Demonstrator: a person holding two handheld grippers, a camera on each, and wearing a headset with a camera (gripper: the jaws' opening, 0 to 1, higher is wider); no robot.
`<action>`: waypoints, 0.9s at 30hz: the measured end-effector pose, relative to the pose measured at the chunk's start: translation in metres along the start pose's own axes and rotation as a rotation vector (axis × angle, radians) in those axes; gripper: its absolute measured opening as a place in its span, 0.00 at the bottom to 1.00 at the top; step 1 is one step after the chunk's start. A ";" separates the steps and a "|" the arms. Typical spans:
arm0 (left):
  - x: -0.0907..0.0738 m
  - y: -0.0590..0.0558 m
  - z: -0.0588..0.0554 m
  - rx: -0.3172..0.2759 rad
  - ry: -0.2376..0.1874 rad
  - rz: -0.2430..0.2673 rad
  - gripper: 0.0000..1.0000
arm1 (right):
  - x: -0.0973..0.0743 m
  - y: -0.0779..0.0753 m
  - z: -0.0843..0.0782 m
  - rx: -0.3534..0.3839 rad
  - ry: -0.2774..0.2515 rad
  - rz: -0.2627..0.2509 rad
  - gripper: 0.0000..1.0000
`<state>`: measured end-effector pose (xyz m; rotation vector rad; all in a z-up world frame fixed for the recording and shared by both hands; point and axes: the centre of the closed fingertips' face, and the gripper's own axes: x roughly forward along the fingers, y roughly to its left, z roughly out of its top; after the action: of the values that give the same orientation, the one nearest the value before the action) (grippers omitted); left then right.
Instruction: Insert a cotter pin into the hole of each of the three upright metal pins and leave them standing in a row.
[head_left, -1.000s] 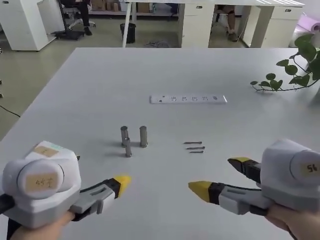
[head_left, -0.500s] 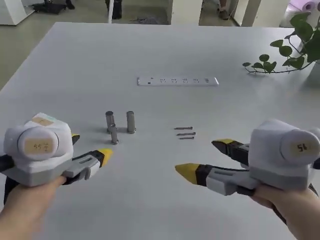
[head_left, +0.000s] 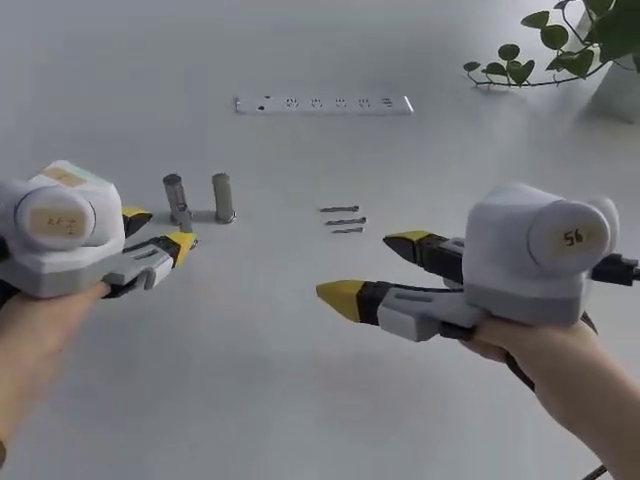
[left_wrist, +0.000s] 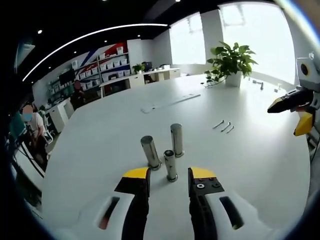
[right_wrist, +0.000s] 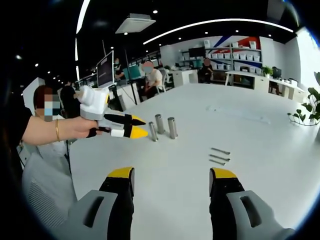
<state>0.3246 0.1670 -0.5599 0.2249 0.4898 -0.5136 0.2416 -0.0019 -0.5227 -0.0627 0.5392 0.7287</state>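
Note:
Three upright metal pins stand close together on the white table; the short one is nearest, two taller ones behind. In the left gripper view the short pin stands just ahead of my open left gripper, between the lines of its jaws. Three cotter pins lie flat to the right of the metal pins. My left gripper hovers just in front of the metal pins. My right gripper is open and holds nothing, a little short of the cotter pins.
A white power strip lies farther back on the table. A potted plant trails leaves at the far right corner. People sit at desks beyond the table in the right gripper view.
My left gripper has come forward until its tips are right by the short metal pin. The right gripper has edged toward the cotter pins. The head camera has tilted down.

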 end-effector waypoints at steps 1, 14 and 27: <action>0.002 0.000 0.000 0.002 -0.004 -0.005 0.28 | 0.001 0.000 0.000 0.002 -0.001 0.002 0.57; 0.020 -0.001 -0.002 0.004 -0.011 -0.058 0.15 | 0.007 -0.007 -0.006 0.017 0.017 -0.009 0.55; 0.026 0.000 -0.006 -0.040 -0.004 -0.070 0.08 | 0.006 -0.008 -0.013 0.040 0.029 -0.017 0.52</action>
<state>0.3416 0.1581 -0.5777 0.1686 0.5050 -0.5724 0.2449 -0.0073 -0.5385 -0.0408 0.5802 0.7007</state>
